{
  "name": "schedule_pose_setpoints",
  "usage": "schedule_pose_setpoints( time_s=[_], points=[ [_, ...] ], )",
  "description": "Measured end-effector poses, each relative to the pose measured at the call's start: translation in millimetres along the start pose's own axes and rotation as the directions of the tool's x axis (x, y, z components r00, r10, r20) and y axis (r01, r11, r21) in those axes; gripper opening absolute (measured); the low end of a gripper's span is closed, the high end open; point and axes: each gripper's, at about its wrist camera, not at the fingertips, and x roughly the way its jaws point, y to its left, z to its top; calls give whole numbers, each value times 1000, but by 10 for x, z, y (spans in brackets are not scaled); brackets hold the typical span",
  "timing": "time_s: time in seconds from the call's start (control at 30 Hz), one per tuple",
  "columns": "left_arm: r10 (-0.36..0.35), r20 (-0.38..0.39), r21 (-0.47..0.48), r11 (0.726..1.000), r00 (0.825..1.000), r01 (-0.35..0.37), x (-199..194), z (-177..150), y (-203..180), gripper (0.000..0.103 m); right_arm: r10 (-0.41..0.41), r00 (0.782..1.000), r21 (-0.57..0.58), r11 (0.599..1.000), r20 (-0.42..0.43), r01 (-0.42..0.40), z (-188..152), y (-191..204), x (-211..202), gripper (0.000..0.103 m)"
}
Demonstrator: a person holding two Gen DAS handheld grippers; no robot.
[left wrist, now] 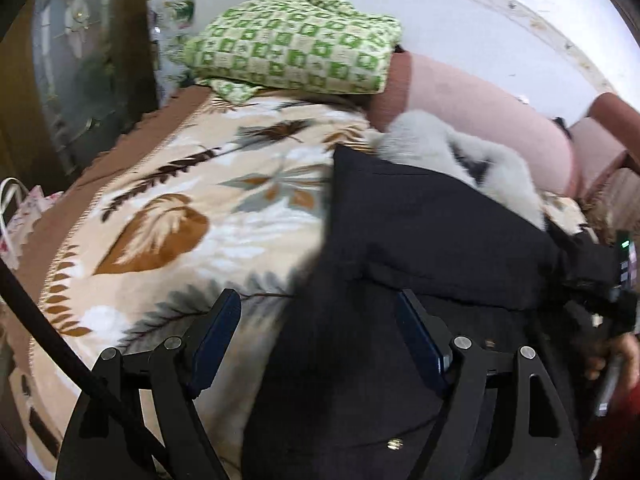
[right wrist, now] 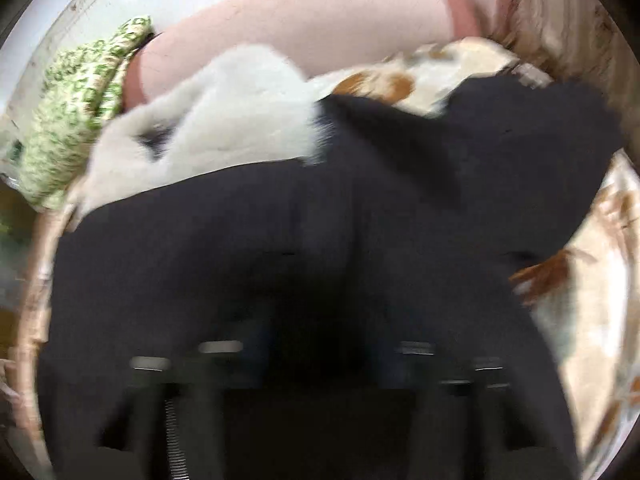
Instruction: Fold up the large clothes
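A large black coat with a white fur collar lies on a bed covered by a cream leaf-print blanket. My left gripper is open, its fingers spread over the coat's left edge, nothing between them. In the right wrist view the coat fills the frame, its fur collar at the upper left. My right gripper is low over the black cloth; motion blur and dark fabric hide how its jaws stand.
A folded green-checked cloth lies at the head of the bed. A pink bolster lies behind the coat along a white wall. A dark wardrobe stands on the left. The other hand-held gripper shows at the right edge.
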Motion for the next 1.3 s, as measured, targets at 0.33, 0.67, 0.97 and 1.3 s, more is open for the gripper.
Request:
schedule_pose_setpoints(
  time_s=[0.33, 0.67, 0.97, 1.3],
  points=[
    [49, -61, 99, 994, 997, -43, 334, -115, -445, 78, -55, 995, 36, 998, 81, 52, 175, -428, -398, 6],
    [146, -79, 188, 974, 986, -129, 635, -414, -749, 80, -79, 996, 47, 996, 40, 77, 77, -669, -51, 30],
    [193, -36, 200, 963, 980, -183, 826, -561, -808, 91, -140, 968, 246, 965, 208, 87, 160, -1924, -690, 58],
    [196, -48, 192, 964, 979, -184, 911, -572, -806, 95, -147, 962, 552, 834, 230, -5, 556, -3443, -556, 57]
  ],
)
